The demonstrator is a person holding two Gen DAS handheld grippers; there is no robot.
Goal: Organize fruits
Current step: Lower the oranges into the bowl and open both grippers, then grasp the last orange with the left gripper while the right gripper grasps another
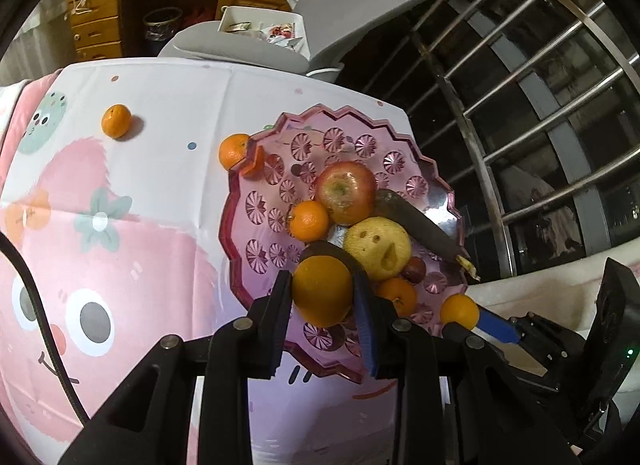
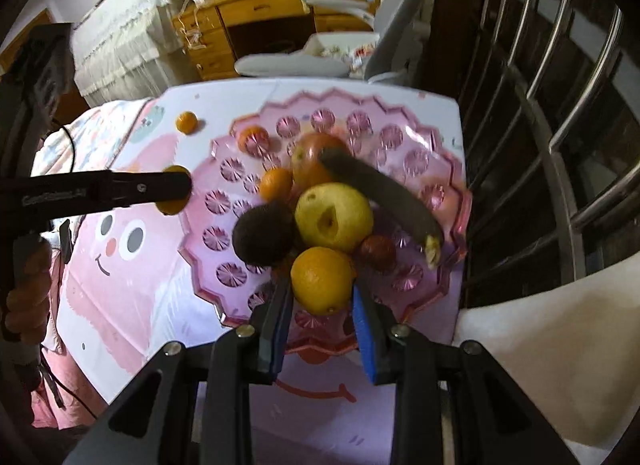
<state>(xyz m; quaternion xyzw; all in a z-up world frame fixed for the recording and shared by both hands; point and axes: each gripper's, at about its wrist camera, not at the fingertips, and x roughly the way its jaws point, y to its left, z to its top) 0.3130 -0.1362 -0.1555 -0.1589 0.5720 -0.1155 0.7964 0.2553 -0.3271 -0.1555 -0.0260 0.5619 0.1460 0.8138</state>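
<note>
Oranges (image 1: 322,291) six, apple (image 1: 346,192) one, pear (image 1: 378,247) one

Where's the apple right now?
In the left wrist view the apple sits in the pink plate near its middle, touching a small orange on its left, with the yellow pear just in front.
</note>
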